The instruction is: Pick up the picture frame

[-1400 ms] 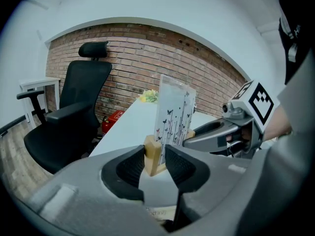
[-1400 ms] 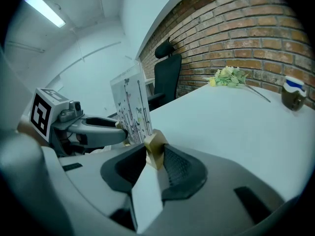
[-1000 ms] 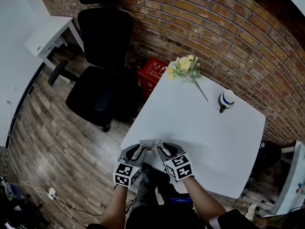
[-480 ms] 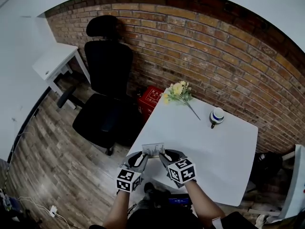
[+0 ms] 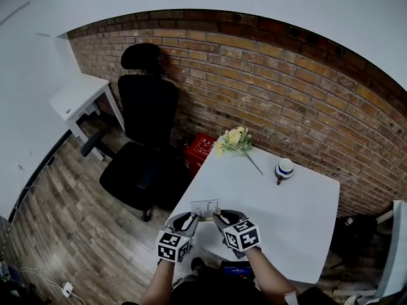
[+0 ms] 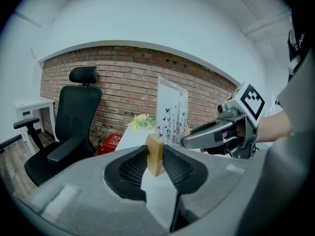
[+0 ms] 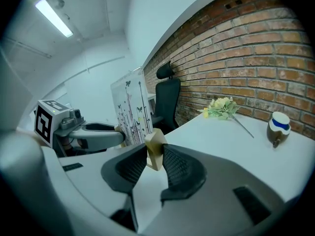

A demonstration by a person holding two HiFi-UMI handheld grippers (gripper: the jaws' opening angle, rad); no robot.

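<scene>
The picture frame (image 5: 205, 207) is a clear panel printed with butterflies and grass stems (image 6: 171, 113), standing upright on a small wooden block at each end. It hangs in the air above the near left corner of the white table (image 5: 289, 218). My left gripper (image 5: 189, 218) is shut on one wooden block (image 6: 155, 154), its pads pressing both sides. My right gripper (image 5: 219, 218) is shut on the other block (image 7: 156, 147). The panel (image 7: 130, 113) stretches between the two grippers, and each gripper view shows the other gripper at the far end.
A bunch of yellow flowers (image 5: 234, 138) lies at the table's far corner, and a small white jar with a blue band (image 5: 284, 168) stands to its right. A black office chair (image 5: 143, 148), a red box (image 5: 202, 146) and a white desk (image 5: 77, 95) stand by the brick wall.
Both grippers have risen together with the frame held between them, lifting it off the table's near corner. The head view has tilted up, showing more wall.
</scene>
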